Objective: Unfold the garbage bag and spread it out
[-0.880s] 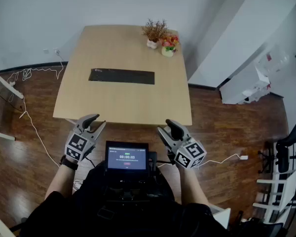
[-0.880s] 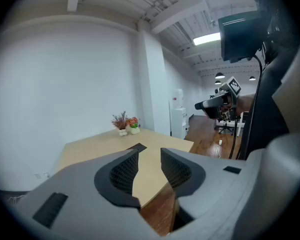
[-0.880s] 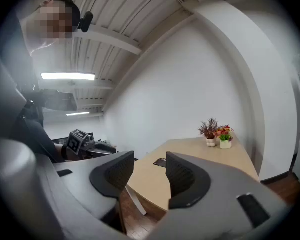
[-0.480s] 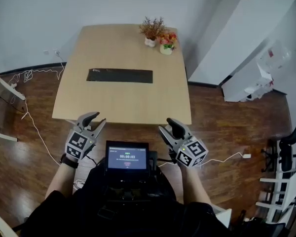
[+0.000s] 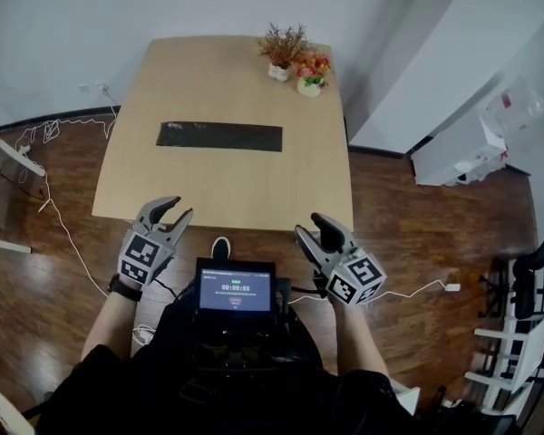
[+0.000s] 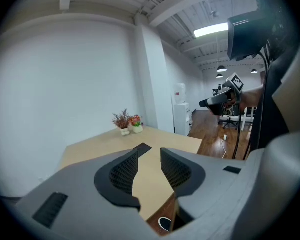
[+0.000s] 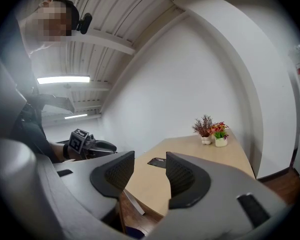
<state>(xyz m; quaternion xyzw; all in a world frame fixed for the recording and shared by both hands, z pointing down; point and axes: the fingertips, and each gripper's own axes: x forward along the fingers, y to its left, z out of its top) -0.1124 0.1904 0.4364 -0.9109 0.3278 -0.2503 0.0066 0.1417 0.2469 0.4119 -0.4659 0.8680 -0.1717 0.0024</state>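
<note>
The garbage bag (image 5: 219, 137) lies as a folded black strip across the middle of the wooden table (image 5: 208, 188). Both grippers hang in front of the table's near edge, well short of the bag. My left gripper (image 5: 175, 208) is open with nothing between its fingers. My right gripper (image 5: 310, 227) is open too and empty. In the left gripper view the gripper (image 6: 150, 151) points over the table and an end of the bag (image 6: 142, 146) shows past the left jaw. In the right gripper view the bag (image 7: 157, 162) shows small between the gripper's (image 7: 150, 161) jaws.
A dried plant (image 5: 286, 53) and a flower pot (image 5: 312, 71) stand at the table's far right corner. A screen (image 5: 235, 288) sits at the person's chest. A shoe (image 5: 220, 247) shows at the table's near edge. White cables (image 5: 59, 225) lie on the floor at left.
The person has shifted slightly towards the table and a shoe has come into view below its near edge. Both grippers stay open and empty; the bag has not moved.
</note>
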